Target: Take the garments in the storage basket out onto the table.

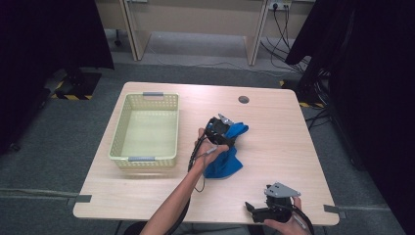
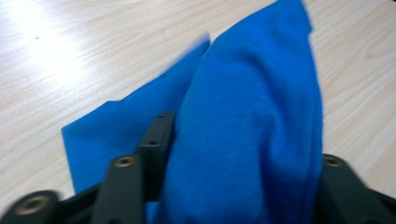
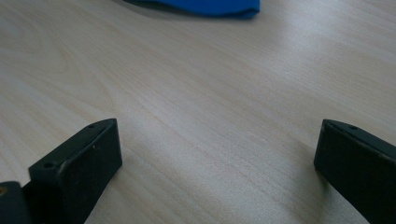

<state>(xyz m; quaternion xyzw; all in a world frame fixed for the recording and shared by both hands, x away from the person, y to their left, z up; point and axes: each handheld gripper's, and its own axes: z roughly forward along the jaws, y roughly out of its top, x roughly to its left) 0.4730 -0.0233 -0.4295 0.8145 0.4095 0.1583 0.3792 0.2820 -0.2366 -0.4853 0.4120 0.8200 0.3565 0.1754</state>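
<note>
Lying mid-table: blue cloth (image 1: 226, 157), bunched between my left gripper (image 1: 219, 128)'s parted jaws, whether gripped I cannot tell. Left: yellow basket (image 1: 145, 159). Near right: my right gripper (image 1: 252, 207), released, nothing obstructing.

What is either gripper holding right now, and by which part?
The left gripper has a bunched fold of the blue cloth between its jaws; whether the pads press on it cannot be told. The right gripper stands open over bare table, holding nothing.
</note>
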